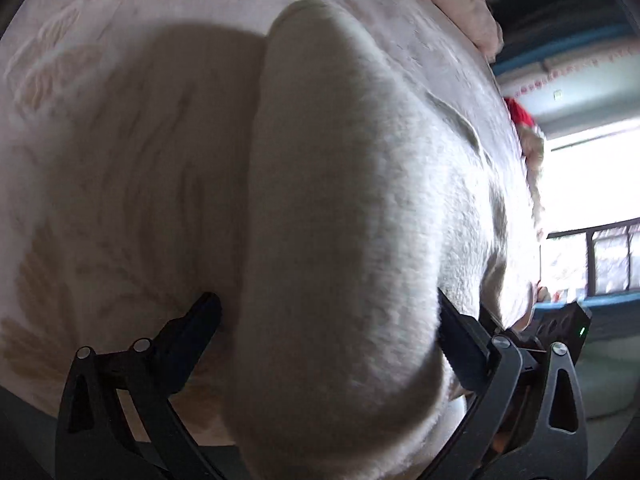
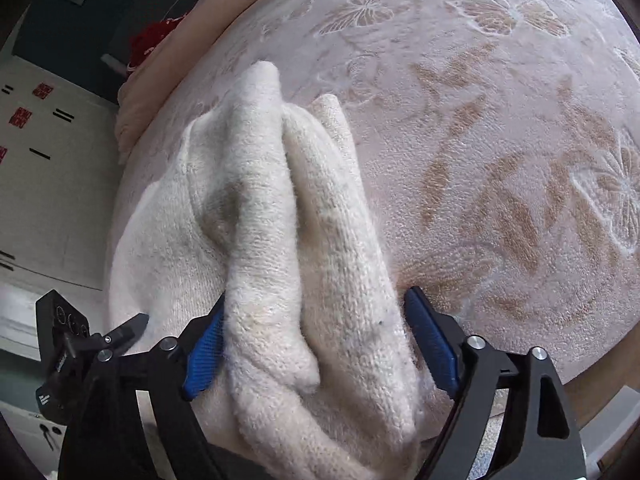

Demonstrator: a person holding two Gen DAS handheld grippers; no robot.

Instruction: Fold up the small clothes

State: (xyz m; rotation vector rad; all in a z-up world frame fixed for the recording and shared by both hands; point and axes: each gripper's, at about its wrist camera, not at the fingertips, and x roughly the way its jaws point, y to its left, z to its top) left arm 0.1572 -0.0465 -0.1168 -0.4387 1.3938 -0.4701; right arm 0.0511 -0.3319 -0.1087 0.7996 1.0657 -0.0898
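Note:
A cream knitted garment (image 2: 280, 208) lies bunched on the pale patterned bedspread (image 2: 500, 140). In the right wrist view two thick rolled folds run away from me between the blue pads (image 2: 430, 338) of my right gripper (image 2: 316, 316). Its jaws stand wide, with the left pad against the knit and the right pad close beside it. In the left wrist view a broad fold of the same garment (image 1: 340, 220) fills the space inside my left gripper (image 1: 328, 308). Those jaws are spread wide, and the left finger (image 1: 204, 316) stands just off the cloth.
The bedspread's edge (image 2: 132, 128) drops off at the left, with a red cloth (image 2: 154, 42) and white cabinets (image 2: 52, 184) beyond. A bright window (image 1: 592, 184) lies past the bed in the left wrist view. Open bedspread stretches to the right of the garment.

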